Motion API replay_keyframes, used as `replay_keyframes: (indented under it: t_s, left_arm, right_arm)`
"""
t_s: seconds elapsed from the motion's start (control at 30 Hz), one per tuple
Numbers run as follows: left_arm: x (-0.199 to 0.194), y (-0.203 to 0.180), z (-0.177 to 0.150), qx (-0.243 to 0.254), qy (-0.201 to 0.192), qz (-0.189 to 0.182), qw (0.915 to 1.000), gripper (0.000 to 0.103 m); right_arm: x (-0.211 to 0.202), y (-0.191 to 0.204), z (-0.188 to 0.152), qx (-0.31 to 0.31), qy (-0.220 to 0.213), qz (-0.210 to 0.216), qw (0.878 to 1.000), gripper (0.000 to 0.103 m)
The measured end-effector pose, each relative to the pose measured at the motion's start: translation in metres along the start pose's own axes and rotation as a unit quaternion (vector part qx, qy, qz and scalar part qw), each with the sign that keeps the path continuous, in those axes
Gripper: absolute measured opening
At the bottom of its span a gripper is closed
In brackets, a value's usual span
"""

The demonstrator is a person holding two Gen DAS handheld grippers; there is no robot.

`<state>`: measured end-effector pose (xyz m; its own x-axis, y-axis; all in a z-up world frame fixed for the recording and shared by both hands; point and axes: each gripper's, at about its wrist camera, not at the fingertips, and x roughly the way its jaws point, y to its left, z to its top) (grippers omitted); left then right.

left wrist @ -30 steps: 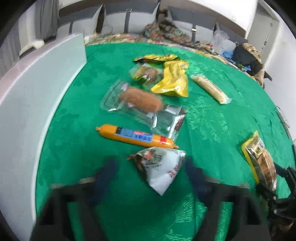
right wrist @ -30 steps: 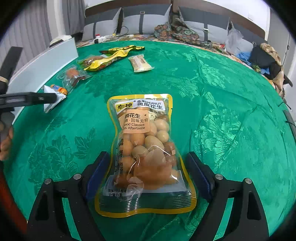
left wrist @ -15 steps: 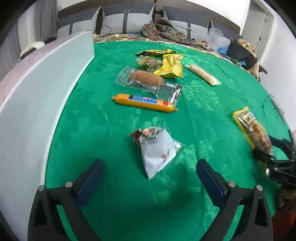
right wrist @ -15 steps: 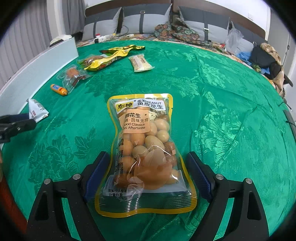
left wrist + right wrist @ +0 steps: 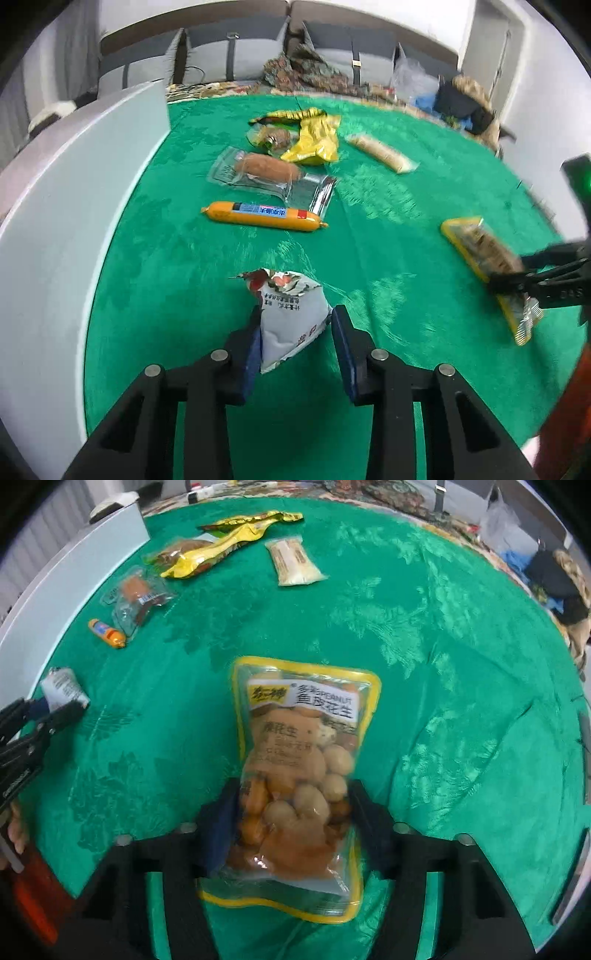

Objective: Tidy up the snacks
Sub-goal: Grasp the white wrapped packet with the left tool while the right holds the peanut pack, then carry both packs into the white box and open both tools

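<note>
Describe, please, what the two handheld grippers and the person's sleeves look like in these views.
Both the left gripper and the right gripper are matte black frames of angular, cut-out linkage arms joined by round silver pins. Each finger ends in a flat dark blue pad. No cables show. Behind each gripper, seen from the other's camera, an orange-red sleeve appears at the frame edge.

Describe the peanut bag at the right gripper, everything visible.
The peanut bag is a clear plastic pouch with a yellow border, a white label with "PEANUT" print, full of tan and orange coated nuts. The right gripper has just been closing and its pads pinch the lower half from both sides. The bag's top points away over the green tablecloth.
</note>
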<state>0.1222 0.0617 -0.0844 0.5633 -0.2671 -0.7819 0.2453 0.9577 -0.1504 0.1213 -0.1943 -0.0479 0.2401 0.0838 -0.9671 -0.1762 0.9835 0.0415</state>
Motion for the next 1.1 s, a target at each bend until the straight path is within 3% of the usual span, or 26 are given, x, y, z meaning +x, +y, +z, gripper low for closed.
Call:
replay_keyframes:
  t_s: [0.17,0.27,0.4,0.53,0.7,0.77,0.8,0.83,0.93,1.0,1.1]
  left_arm:
    - [-0.037,0.005,-0.004,-0.057,-0.028,-0.041,0.9971,0.035]
    - [-0.067,0.007,0.007,-0.077,-0.054,-0.057,0.9939,0.035]
    - [-0.118,0.030,0.029,-0.095,-0.099,-0.054,0.9891,0.035]
    - [-0.165,0.087,0.047,-0.116,-0.127,0.003,0.9850,0.035]
    - [-0.191,0.183,0.044,-0.152,-0.123,0.130,0.9719,0.040]
    - [-0.188,0.227,0.034,-0.183,-0.091,0.195,0.9593,0.061]
    - [-0.186,0.242,0.027,-0.196,-0.079,0.209,0.9547,0.079]
    - [-0.187,0.258,0.017,-0.214,-0.071,0.225,0.9478,0.082]
    - [-0.193,0.279,-0.013,-0.245,-0.064,0.233,0.9387,0.082]
    - [-0.194,0.278,-0.027,-0.253,-0.068,0.233,0.9367,0.082]
    - [-0.192,0.256,-0.031,-0.237,-0.078,0.218,0.9437,0.082]
  right_arm:
    - [-0.027,-0.005,-0.020,0.049,-0.026,0.062,0.997,0.059]
    - [-0.028,0.005,-0.025,0.048,-0.005,0.063,0.997,0.059]
    - [-0.057,0.041,0.005,0.019,-0.032,0.098,0.994,0.059]
    - [-0.107,0.110,0.053,-0.025,-0.084,0.170,0.982,0.059]
    - [-0.156,0.219,0.109,-0.070,-0.123,0.281,0.949,0.060]
    - [-0.161,0.260,0.124,-0.072,-0.130,0.320,0.936,0.066]
    - [-0.160,0.278,0.129,-0.072,-0.131,0.338,0.929,0.071]
    - [-0.155,0.297,0.137,-0.068,-0.120,0.352,0.926,0.075]
    - [-0.139,0.310,0.145,-0.042,-0.090,0.360,0.928,0.075]
    - [-0.134,0.296,0.141,-0.028,-0.105,0.350,0.930,0.075]
    - [-0.115,0.255,0.126,-0.037,-0.131,0.279,0.951,0.075]
